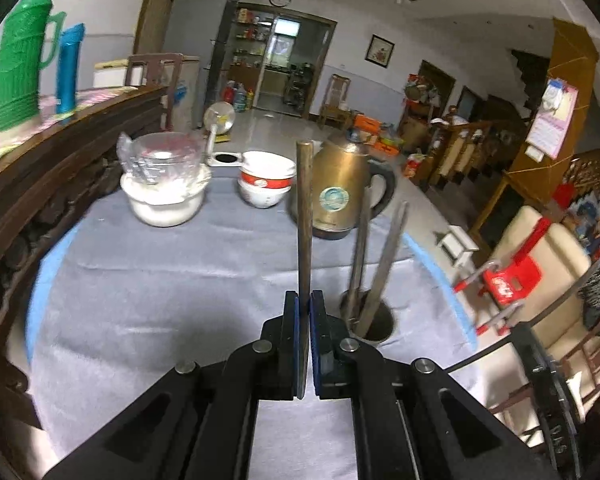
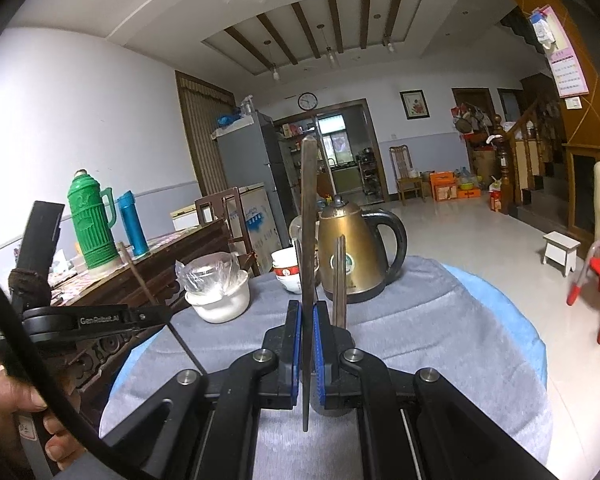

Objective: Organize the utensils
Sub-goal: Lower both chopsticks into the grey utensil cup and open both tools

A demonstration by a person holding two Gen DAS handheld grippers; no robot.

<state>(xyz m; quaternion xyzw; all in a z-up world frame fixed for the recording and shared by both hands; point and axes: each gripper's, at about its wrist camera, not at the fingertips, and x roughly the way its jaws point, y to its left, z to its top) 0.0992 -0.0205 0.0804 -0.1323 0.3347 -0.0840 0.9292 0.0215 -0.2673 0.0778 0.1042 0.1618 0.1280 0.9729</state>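
Chopsticks held upright in both grippers above the grey-clothed table.

Left gripper (image 1: 304, 300) has its jaws closed on a dark chopstick (image 1: 304, 216) that stands nearly vertical between the blue pads; just to its right, a dark holder cup (image 1: 374, 320) on the table (image 1: 160, 288) carries two more chopsticks (image 1: 376, 264) leaning rightward. Right gripper (image 2: 307, 320) likewise has its jaws clamped on a second chopstick (image 2: 308, 220), upright, with the pair in the cup (image 2: 339, 280) showing just beyond its right finger. Farther back on the table stand a brass kettle (image 1: 336, 196), stacked red-and-white bowls (image 1: 265, 182) and a white pot (image 1: 162, 200) topped with a plastic-wrapped container.
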